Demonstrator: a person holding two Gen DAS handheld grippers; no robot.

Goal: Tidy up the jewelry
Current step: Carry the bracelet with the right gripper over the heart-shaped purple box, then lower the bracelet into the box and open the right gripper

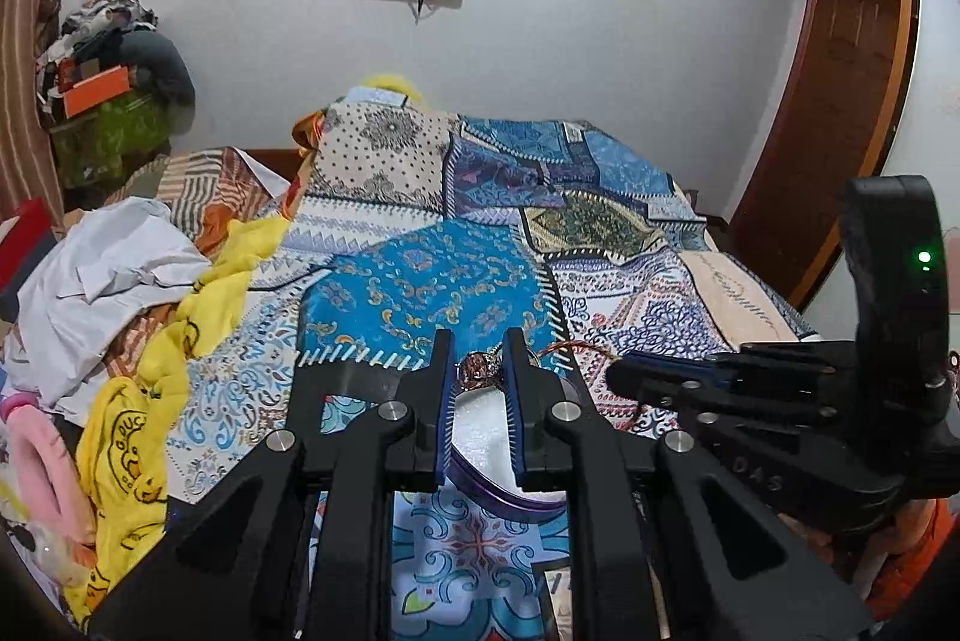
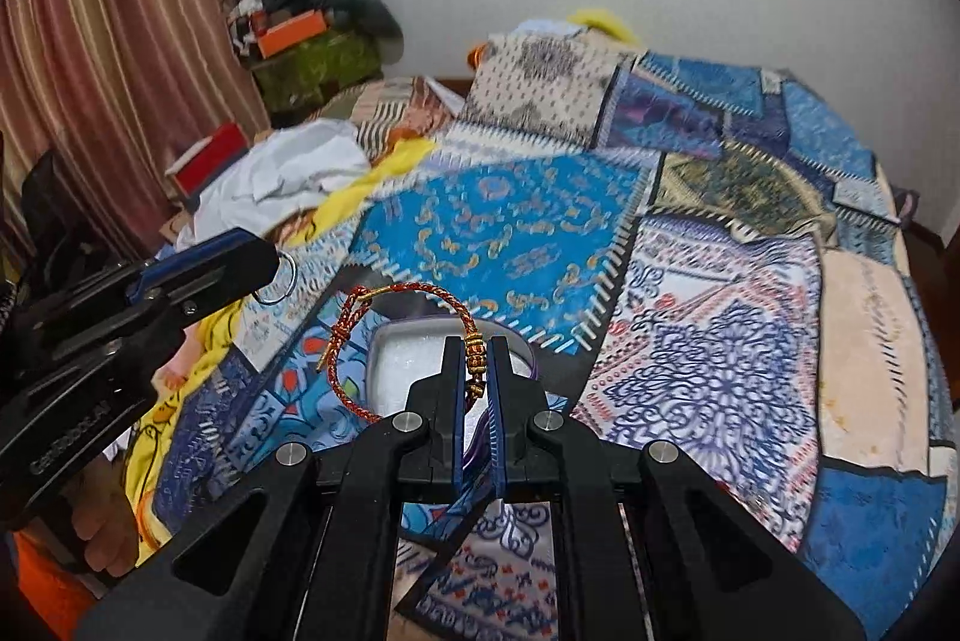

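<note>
My left gripper is shut on a ring with a pink stone and holds it above a purple-rimmed jewelry box with white lining. In the right wrist view the left gripper comes in from the left with the ring's silver band hanging at its tips. My right gripper is shut on the beaded part of a red-and-gold cord bracelet, whose loop hangs to the left over the box. The right gripper shows at the right in the left wrist view.
The box sits on a bed with a blue patchwork cover. Yellow and white clothes are piled at the left. A striped curtain hangs at the left, and a wooden door stands at the right.
</note>
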